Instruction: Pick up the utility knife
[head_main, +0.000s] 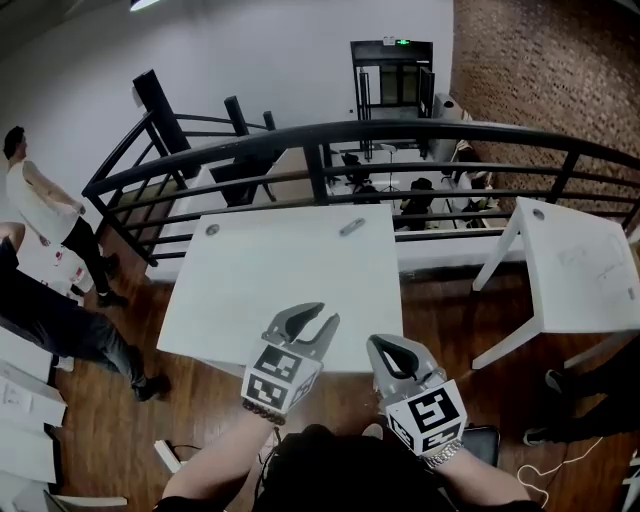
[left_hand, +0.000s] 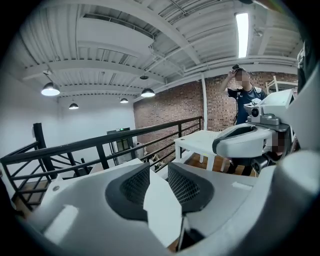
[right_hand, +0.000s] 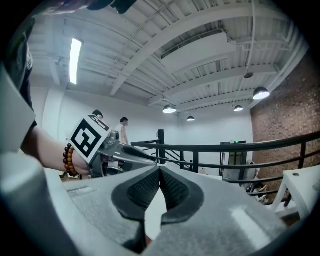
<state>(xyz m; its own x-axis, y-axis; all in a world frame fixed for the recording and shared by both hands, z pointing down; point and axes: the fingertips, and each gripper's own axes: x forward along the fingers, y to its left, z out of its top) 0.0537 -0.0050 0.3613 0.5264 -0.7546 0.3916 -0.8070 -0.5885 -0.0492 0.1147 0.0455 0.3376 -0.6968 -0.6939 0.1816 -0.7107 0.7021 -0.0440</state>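
Observation:
The utility knife (head_main: 351, 227), small and grey, lies near the far edge of the white table (head_main: 260, 290) in the head view. Both grippers hover over the table's near edge, well short of the knife. My left gripper (head_main: 326, 314) is open, its jaws apart with nothing between them; in its own view the left gripper (left_hand: 157, 168) shows only bare tabletop in the gap. My right gripper (head_main: 376, 343) is shut and empty, and in its own view the right gripper (right_hand: 160, 171) has its pads meeting at the tips. Neither gripper view shows the knife.
A black railing (head_main: 400, 135) runs behind the table. A second white table (head_main: 580, 265) stands to the right. People stand at the left (head_main: 40, 205) and another person's shoes (head_main: 560, 380) show at the lower right. A small round cap (head_main: 212, 229) sits at the table's far-left corner.

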